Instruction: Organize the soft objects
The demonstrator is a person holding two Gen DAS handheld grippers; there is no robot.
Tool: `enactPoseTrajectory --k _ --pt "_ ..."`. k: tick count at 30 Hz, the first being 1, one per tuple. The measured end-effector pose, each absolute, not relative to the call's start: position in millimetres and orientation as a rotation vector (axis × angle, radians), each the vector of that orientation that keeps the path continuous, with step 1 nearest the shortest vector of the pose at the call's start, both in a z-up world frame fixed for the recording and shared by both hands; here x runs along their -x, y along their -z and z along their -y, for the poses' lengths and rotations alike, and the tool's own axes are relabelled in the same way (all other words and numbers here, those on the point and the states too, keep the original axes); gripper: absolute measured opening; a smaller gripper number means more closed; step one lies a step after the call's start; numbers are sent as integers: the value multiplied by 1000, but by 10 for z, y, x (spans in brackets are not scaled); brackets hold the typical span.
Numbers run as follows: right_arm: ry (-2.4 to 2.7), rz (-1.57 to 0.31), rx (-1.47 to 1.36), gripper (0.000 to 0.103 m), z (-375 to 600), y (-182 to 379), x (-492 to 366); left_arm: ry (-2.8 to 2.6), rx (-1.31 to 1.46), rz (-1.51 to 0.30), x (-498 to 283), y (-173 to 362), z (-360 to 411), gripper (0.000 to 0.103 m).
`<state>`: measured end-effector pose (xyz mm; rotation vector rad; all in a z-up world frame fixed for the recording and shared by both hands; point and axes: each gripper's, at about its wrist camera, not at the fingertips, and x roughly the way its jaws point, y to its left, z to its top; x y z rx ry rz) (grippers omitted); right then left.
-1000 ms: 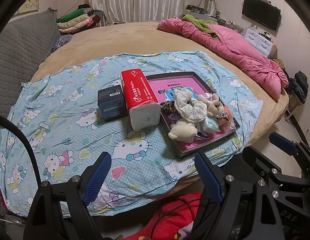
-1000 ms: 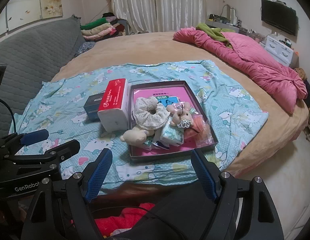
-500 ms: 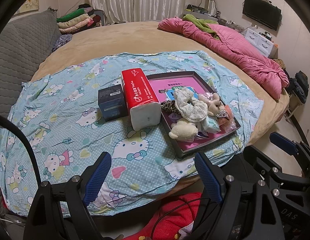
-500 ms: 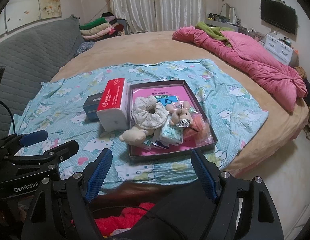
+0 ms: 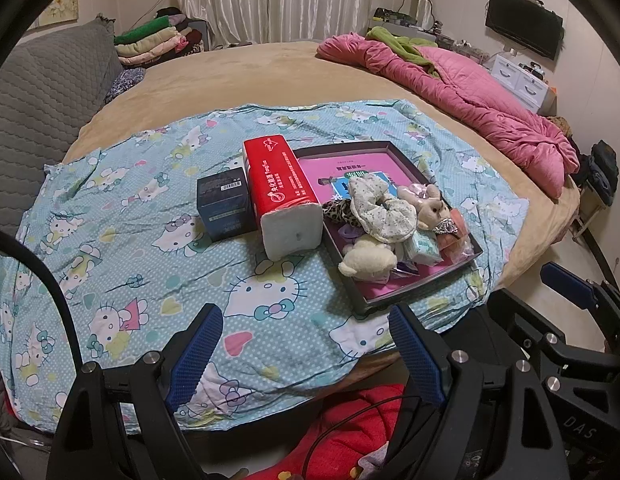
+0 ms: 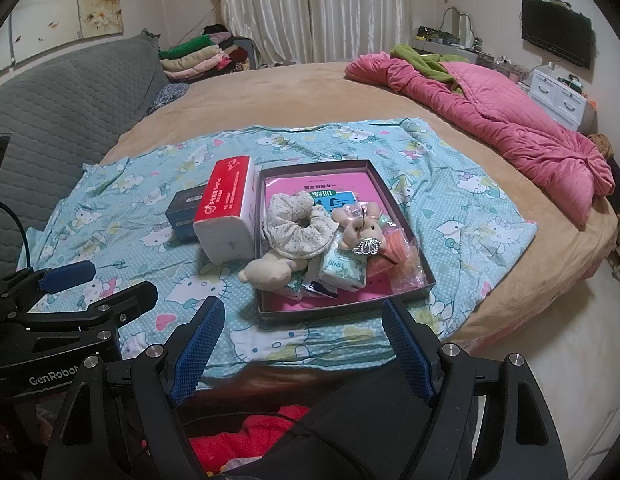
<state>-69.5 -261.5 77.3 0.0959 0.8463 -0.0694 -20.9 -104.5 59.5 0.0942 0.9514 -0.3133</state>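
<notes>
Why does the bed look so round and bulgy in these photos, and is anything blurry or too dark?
Left wrist view: the fisheye lens curves the bed edge and blackens the corners; the red tissue pack stays sharp under even indoor light. Right wrist view: same bulge; the tray is crisp, while the TV at the rim looks squeezed.

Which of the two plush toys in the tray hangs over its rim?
The plain cream plush toy, at the tray's near left edge; the tan bunny sits fully inside.
</notes>
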Motion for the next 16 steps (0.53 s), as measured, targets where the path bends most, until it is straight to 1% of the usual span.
enactPoseTrajectory --k 16 --pt "61 -850 -90 82 2621 -751 672 283 -96 -962 172 -552 1050 85"
